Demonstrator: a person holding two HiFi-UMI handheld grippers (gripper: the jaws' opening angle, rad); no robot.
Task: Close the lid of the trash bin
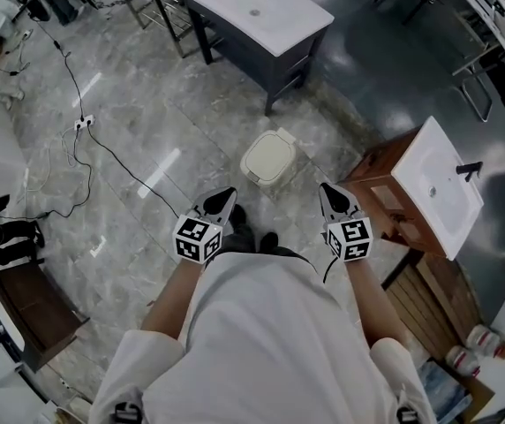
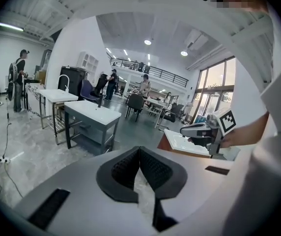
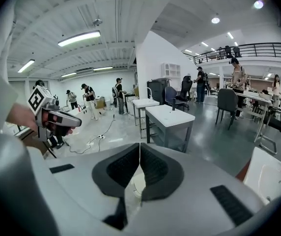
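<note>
Head view, entry 1: trash bin (image 1: pixel 254 177). It stands on the floor at 12 o'clock from the person's shoes (image 1: pixel 239 223), ahead of both grippers and touching neither.
Hazard (judged): the bin looks light, so an off-centre push on one corner could tip it or skate it across the polished tile.
Build: small, rounded-square, smooth cream plastic. The lid (image 1: pixel 266 159) appears to lie flat on the rim, with a raised block at its far edge. Whether it is fully seated cannot be told from so steep an angle.

Entry 2: left gripper (image 1: pixel 229 194), at 7 o'clock of the bin. Its jaws are pressed together with nothing between them, as the left gripper view (image 2: pixel 139 152) also shows.
Hazard (judged): narrow closed tips may slip on the glossy lid.
Build: black ribbed pads, grey shell, marker cube.

Entry 3: right gripper (image 1: pixel 328 194), at 5 o'clock of the bin. Its jaws are likewise together and empty, as the right gripper view (image 3: pixel 139 149) shows. Same build as entry 2.

Entry 4: floor (image 1: pixel 146 148). Grey marbled tile, reflective.

Entry 5: wooden cabinet (image 1: pixel 378 177) with a white basin, at 3 o'clock and near the right gripper.
Hazard (judged): a wide swing of that gripper could knock it.

Entry 6: grey vanity (image 1: pixel 261 16) with a white top, at 12 o'clock and well apart from the bin.

Entry 7: black cable (image 1: pixel 116 157), at 9 o'clock and well apart from the bin.
</note>
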